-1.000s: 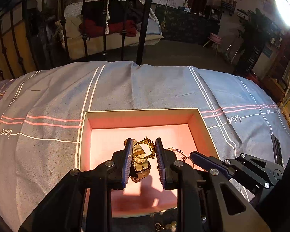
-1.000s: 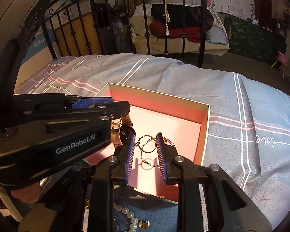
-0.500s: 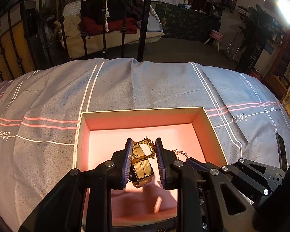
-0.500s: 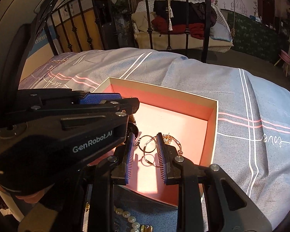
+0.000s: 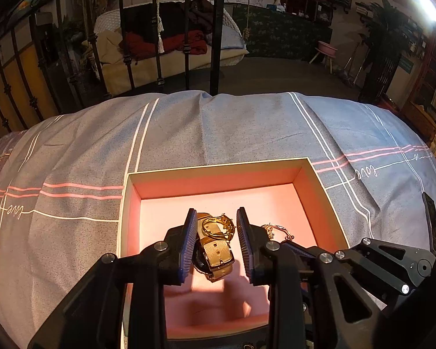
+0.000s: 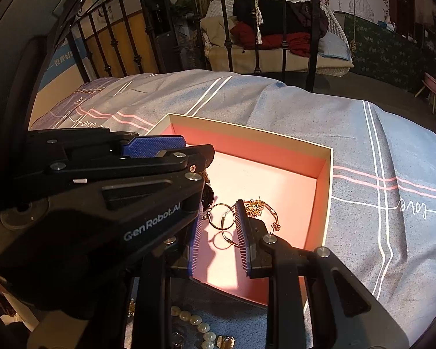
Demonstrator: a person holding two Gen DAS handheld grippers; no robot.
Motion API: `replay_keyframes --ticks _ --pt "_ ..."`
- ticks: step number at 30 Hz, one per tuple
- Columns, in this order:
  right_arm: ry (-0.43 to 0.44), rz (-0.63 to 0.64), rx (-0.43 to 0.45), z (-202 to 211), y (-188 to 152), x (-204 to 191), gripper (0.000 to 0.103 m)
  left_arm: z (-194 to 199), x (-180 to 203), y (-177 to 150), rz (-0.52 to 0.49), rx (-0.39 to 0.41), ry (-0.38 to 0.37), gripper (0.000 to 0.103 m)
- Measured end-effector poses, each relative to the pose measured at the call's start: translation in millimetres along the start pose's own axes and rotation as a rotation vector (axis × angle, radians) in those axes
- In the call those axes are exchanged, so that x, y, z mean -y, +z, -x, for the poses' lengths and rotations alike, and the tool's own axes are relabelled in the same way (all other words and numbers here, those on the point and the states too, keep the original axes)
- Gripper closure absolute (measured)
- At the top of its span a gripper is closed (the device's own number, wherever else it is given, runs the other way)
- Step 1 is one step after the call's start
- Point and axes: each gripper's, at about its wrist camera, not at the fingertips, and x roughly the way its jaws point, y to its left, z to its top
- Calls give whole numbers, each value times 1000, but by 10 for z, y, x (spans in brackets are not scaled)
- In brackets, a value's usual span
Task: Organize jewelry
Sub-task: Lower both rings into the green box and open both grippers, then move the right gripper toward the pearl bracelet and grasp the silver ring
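Gold watch let go over the pink box

Left gripper [image 5: 216,241] jaws have just been opening; the watch [image 5: 216,247] lies lengthwise between them inside the box [image 5: 218,166], nearer the left pad. Right gripper [image 6: 220,229] holds thin hoops [image 6: 222,219] alongside

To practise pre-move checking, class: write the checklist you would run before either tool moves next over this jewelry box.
1. Watch inside pink box: ok, it lies on the floor.
2. Left tool open: ok; jaws have just been opening, watch between them, gap beside one pad.
3. Right tool holding gold hoops: ok, hoops hang above their shadow.
4. Tools clear of each other: cannot tell, they overlap.
5. All jewelry boxed: not ok, pearl beads lie outside.
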Motion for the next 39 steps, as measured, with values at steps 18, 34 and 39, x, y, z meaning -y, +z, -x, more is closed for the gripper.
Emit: replay_keyframes --ticks 18,34,39 --pt "-58 -2 111 705 -553 -176 12 787 -190 -582 37 110 -65 16" --pt "-50 -81 30 740 -1261 -112 12 588 -178 -1481 -25 -27 -28 55" --pt "-15 -91 8 662 -1198 -92 24 509 -66 -1466 -83 -27 -18 78"
